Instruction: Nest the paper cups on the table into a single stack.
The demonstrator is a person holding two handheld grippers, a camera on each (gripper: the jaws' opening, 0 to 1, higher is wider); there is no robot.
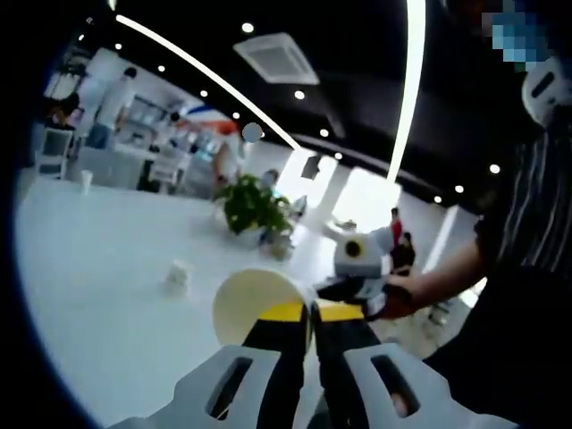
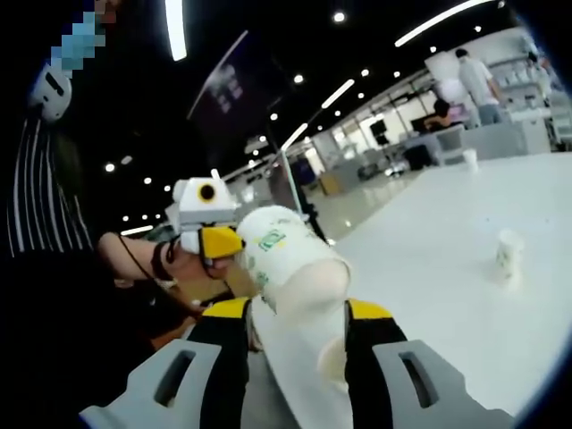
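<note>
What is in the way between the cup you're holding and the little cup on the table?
Nothing visible. Bare table lies between the held cups in the right gripper and the small cup standing alone.

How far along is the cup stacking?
Midway. Done: the right tool grips a nested stack of paper cups, at least two deep. In hand: the left tool pinches the rim of one paper cup, held up beside the stack but not visibly nested yet. Left: a small cup and a far cup sit on the white table.
</note>
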